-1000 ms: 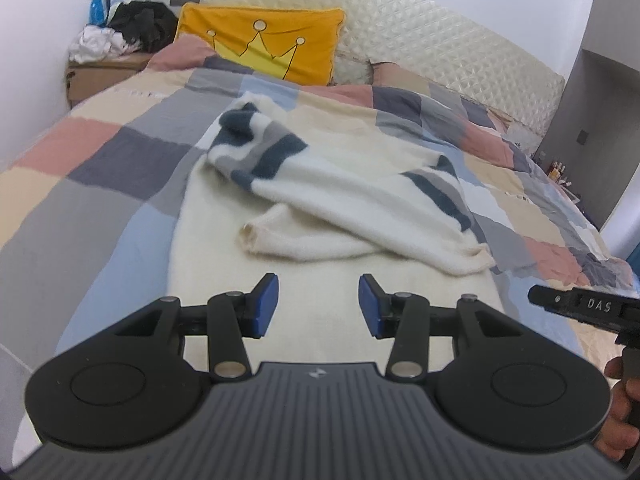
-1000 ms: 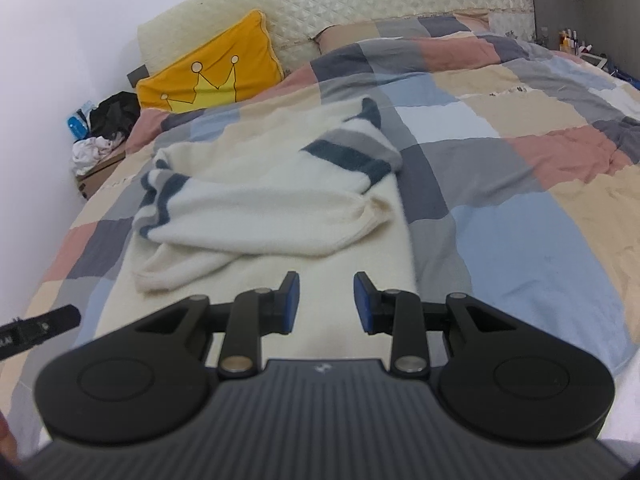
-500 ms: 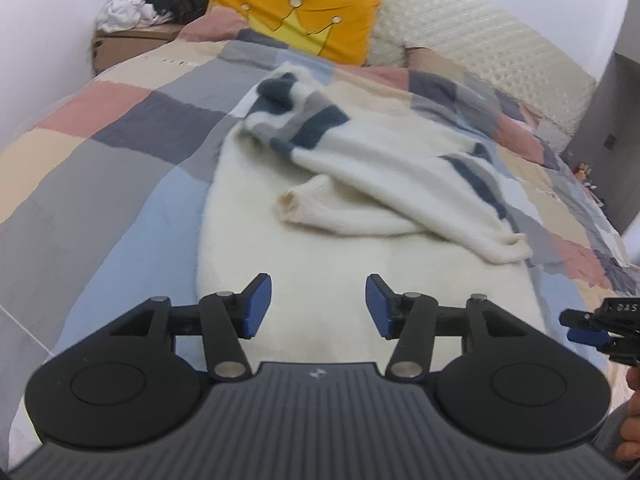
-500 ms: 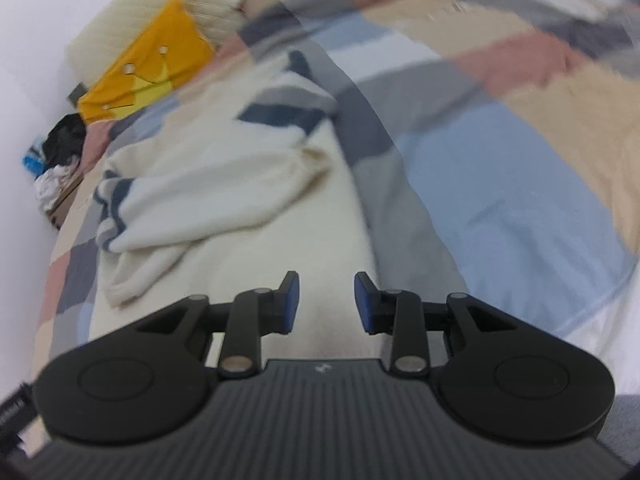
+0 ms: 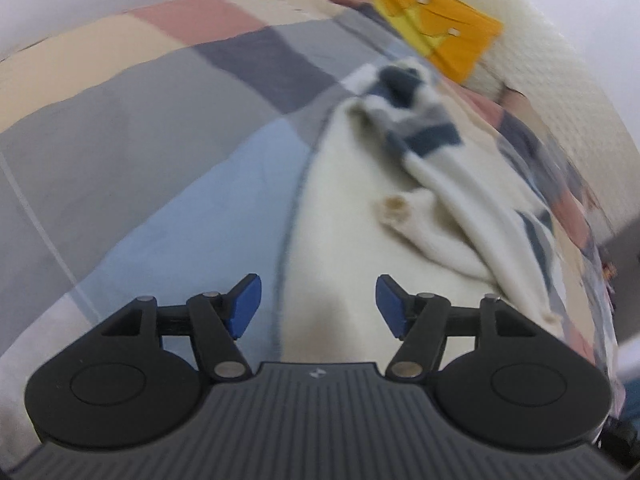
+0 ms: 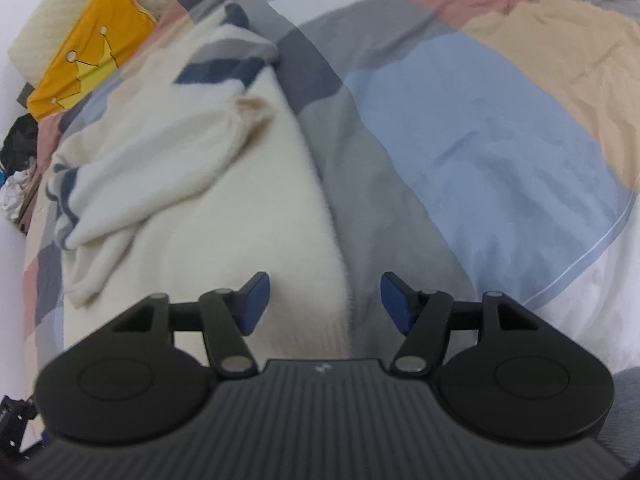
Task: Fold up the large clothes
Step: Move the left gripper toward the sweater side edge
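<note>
Left wrist view: cream sweater (image 5: 340,240), sleeves folded in, is lying mid-bed on the patchwork duvet (image 5: 160,160); left gripper (image 5: 318,304) and right gripper (image 6: 324,300), jaws just widened and empty, are being lowered over its near hem corners, likely for a lengthwise fold.

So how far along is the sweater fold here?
Done: both sleeves lie crossed over the cream sweater on the patchwork quilt. In hand: nothing; the left gripper and right gripper, jaws just opened, flank its hem corners. Left: folding the hem upward.

Cream sweater (image 5: 340,240) with navy-grey stripes, pastel checked quilt (image 6: 500,140), orange crown-print pillow (image 5: 448,36)
</note>
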